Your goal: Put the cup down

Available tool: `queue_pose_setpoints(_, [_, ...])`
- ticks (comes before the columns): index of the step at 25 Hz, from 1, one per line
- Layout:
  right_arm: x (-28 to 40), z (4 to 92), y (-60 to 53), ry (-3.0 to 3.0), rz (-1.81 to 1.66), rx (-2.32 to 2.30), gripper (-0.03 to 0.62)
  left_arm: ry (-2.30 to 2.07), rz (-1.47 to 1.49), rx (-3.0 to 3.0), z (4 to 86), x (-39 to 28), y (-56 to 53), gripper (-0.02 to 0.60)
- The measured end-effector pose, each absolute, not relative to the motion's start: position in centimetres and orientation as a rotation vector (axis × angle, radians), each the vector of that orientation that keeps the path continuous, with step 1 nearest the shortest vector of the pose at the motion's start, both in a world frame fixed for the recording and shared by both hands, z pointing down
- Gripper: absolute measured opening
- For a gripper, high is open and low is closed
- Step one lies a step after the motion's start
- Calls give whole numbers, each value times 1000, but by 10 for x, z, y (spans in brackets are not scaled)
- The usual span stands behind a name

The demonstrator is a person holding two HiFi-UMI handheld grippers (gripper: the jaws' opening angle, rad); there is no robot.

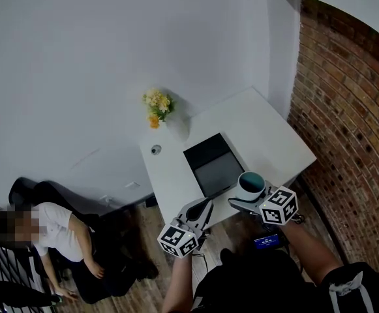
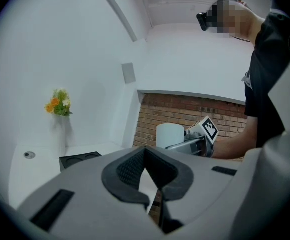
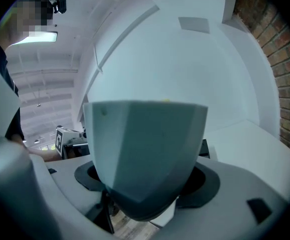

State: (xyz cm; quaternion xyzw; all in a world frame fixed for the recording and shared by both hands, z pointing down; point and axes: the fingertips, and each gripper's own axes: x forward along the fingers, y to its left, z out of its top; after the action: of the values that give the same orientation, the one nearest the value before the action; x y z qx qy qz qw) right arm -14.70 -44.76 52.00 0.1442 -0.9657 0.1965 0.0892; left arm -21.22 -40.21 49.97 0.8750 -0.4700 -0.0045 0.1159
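My right gripper [image 1: 245,199] is shut on a pale faceted cup [image 1: 251,184] with a teal inside. It holds the cup upright just above the near edge of the white table [image 1: 267,129]. In the right gripper view the cup [image 3: 147,154] fills the middle, between the jaws. To its left my left gripper [image 1: 202,208] hangs at the table's near edge with its jaws together and nothing in them. In the left gripper view the dark pads [image 2: 130,169] meet, and the cup [image 2: 169,135] shows beyond them in the right gripper [image 2: 194,143].
A black tray [image 1: 213,163] with round recesses lies mid-table, just beyond the cup. A vase of yellow flowers [image 1: 158,106] and a small round disc [image 1: 155,150] are at the table's far left. A brick wall [image 1: 346,109] runs along the right. A person [image 1: 59,233] sits at lower left.
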Motion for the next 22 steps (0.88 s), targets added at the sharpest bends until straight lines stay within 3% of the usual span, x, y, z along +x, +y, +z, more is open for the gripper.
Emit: queue_pose_setpoints(22, [-151, 514, -451, -2885, 587, 429, 377, -1405, -1, 2567, 494, -221, -401, 8])
